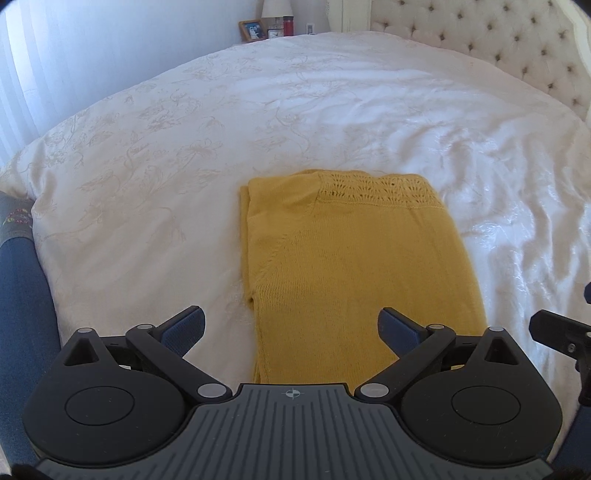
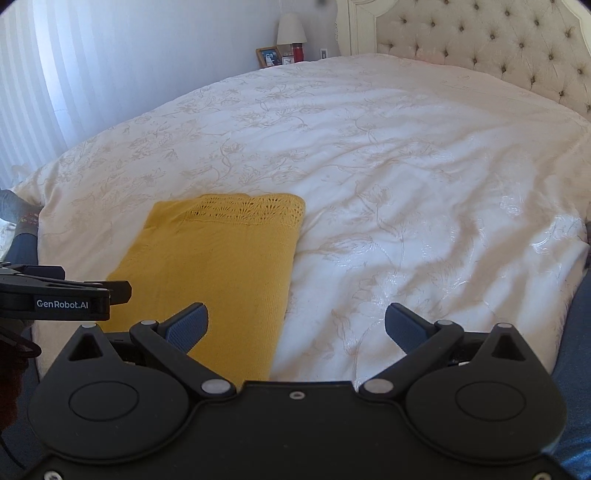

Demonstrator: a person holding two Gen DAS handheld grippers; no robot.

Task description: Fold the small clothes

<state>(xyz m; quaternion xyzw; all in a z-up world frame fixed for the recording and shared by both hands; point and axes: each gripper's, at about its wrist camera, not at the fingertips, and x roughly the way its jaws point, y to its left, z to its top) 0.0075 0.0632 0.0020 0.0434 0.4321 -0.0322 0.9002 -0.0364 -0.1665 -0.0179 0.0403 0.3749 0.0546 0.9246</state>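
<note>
A mustard-yellow knitted garment (image 1: 351, 266) lies folded into a long rectangle on the white bedspread (image 1: 155, 177), its lace-patterned edge at the far end. My left gripper (image 1: 291, 328) is open and empty, held just above the garment's near end. My right gripper (image 2: 295, 325) is open and empty, over the bedspread (image 2: 406, 184) just right of the garment (image 2: 218, 266). The left gripper's side shows at the left edge of the right wrist view (image 2: 62, 295). Part of the right gripper shows at the right edge of the left wrist view (image 1: 561, 339).
A tufted cream headboard (image 2: 498, 48) stands at the back right. A nightstand at the far side holds a lamp (image 2: 291, 31), a picture frame (image 2: 269, 57) and a red bottle (image 2: 297, 51). A window blind (image 2: 33, 92) is at the left. The bed's near edge lies below the grippers.
</note>
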